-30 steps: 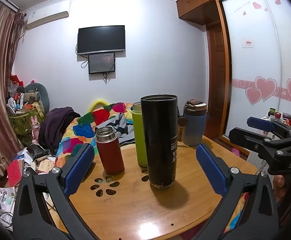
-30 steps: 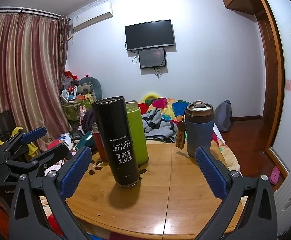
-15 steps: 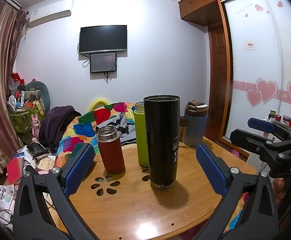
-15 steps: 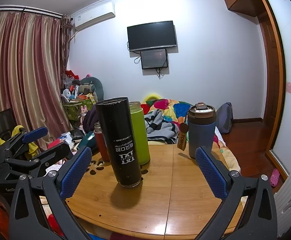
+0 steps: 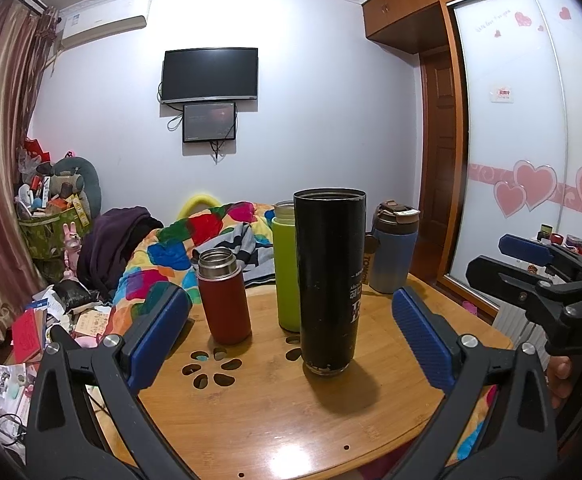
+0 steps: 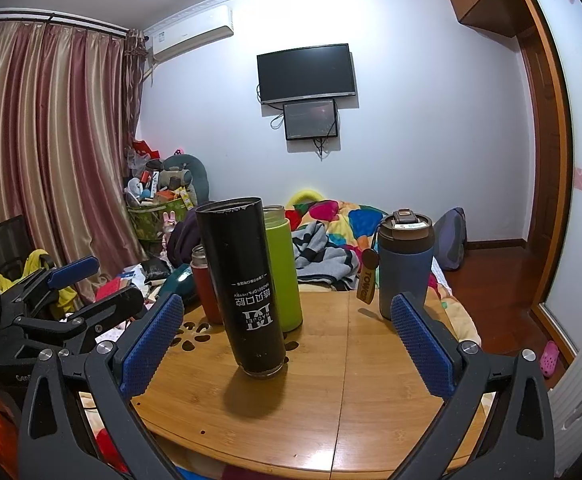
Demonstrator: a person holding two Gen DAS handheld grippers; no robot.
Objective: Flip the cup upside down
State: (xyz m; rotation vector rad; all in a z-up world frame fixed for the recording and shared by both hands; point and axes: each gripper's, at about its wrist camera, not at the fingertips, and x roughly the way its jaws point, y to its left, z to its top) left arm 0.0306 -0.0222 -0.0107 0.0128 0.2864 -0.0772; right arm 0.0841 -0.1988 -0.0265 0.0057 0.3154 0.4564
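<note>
The black cup (image 5: 329,280) stands on the round wooden table (image 5: 251,420), near its middle, with the printed text on its side reading upside down: a white logo and "HAOBEI" over a line of Chinese characters, clearest from the right wrist (image 6: 243,292). Its top rim looks chipped. Neither gripper touches it.

The left gripper (image 5: 291,332) hovers at the near edge of the table, its blue pads (image 5: 159,332) spread wide with nothing between them but the view of the cup. The right gripper (image 6: 287,340) is likewise spread wide and empty, its pads (image 6: 421,344) apart on either side of the cup. Each gripper shows at the edge of the other's view, off to the side of the table.

Close behind the cup stands a green bottle (image 5: 286,264), just beside it and partly hidden by it. To the left of that is a red flask (image 5: 223,296) with a steel neck, lidless. Farther right, well apart, is a blue mug (image 6: 405,264) with a brown lid and a tan tag (image 6: 367,280) reading "TOWO…". Flower-shaped cutouts (image 5: 207,368) pierce the table in front of the flask.

Beyond the table lie a patchwork quilt (image 5: 195,244), clutter by the curtain (image 6: 51,140), a wall TV (image 5: 210,74) with a smaller screen (image 5: 209,122) beneath, an air conditioner (image 6: 193,36), and a wardrobe door with pink hearts (image 5: 531,188)
</note>
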